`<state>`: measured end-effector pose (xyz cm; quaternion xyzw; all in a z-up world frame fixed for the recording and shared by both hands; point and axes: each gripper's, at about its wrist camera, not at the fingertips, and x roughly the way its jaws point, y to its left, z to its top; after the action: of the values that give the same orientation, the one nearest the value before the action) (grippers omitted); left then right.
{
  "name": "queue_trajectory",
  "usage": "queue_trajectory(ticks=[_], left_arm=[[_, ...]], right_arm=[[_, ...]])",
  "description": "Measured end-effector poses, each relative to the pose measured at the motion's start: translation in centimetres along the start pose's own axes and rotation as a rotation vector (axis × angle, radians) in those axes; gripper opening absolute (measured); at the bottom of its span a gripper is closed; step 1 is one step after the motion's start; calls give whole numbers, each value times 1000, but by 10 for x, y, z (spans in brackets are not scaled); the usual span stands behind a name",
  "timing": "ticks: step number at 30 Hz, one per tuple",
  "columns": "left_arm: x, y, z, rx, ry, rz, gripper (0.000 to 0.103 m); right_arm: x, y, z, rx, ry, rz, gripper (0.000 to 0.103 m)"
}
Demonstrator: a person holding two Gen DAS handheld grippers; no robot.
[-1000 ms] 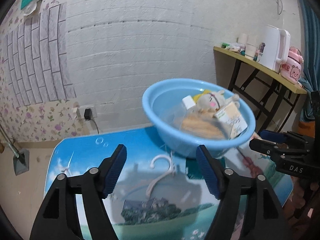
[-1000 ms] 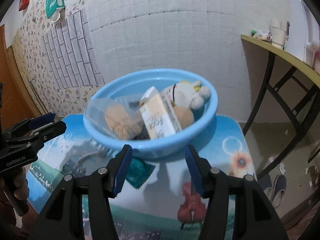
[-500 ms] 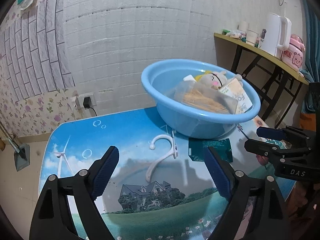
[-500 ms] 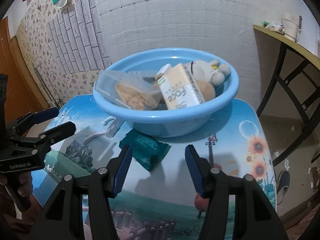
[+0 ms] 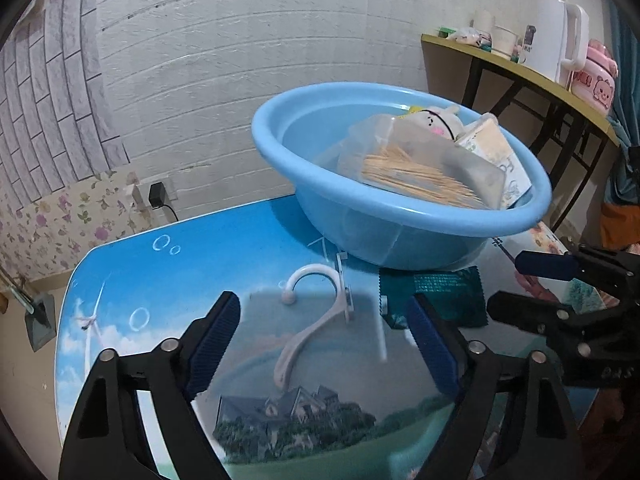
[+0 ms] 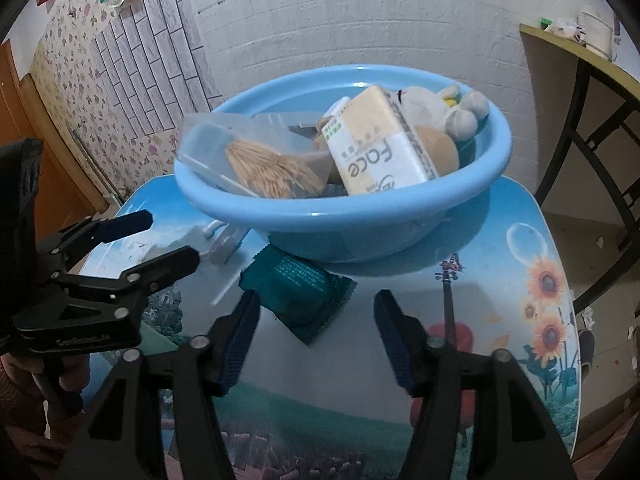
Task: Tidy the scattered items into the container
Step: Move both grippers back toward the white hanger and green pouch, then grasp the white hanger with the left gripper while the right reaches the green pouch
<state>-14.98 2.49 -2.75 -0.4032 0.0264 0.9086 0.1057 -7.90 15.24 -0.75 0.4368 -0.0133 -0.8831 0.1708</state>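
A light blue basin [image 5: 400, 236] [image 6: 360, 232] stands at the far side of the picture-printed table. It holds a clear bag of toothpicks [image 5: 424, 176] [image 6: 260, 164], a tissue pack [image 6: 380, 148] and a plush toy [image 6: 440, 108]. A white hanger [image 5: 316, 312] and a dark green packet [image 5: 436, 292] [image 6: 300, 292] lie on the table in front of it. My left gripper [image 5: 324, 344] is open above the hanger. My right gripper [image 6: 316, 340] is open just short of the green packet.
A side table [image 5: 520, 68] at the right carries a white kettle [image 5: 556, 36], cups and a pink container. A brick-pattern wall runs behind the table. A wall socket with a plug [image 5: 156, 196] sits low on the left.
Both grippers have drawn back from the basin and dropped toward the table. The hanger and green packet now sit nearer the fingers. Nothing on the table has moved.
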Motion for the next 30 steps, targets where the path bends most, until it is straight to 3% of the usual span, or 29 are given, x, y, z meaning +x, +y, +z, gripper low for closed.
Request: queue_trajectory(ticks=[4,13,16,30], left_arm=[[13,-2,2,19,26,-1,65],[30,-1,4,17,59,-11,62],[34,1,5,15,68,-3,49],[32,2,3,18,67,-36,46]], right_arm=[[8,4,1,-18,16,10,63],[25,9,5,-34,50,20,63],[30,11,7,-45,61,22,63],[49,22,10,-71,87,18,64]])
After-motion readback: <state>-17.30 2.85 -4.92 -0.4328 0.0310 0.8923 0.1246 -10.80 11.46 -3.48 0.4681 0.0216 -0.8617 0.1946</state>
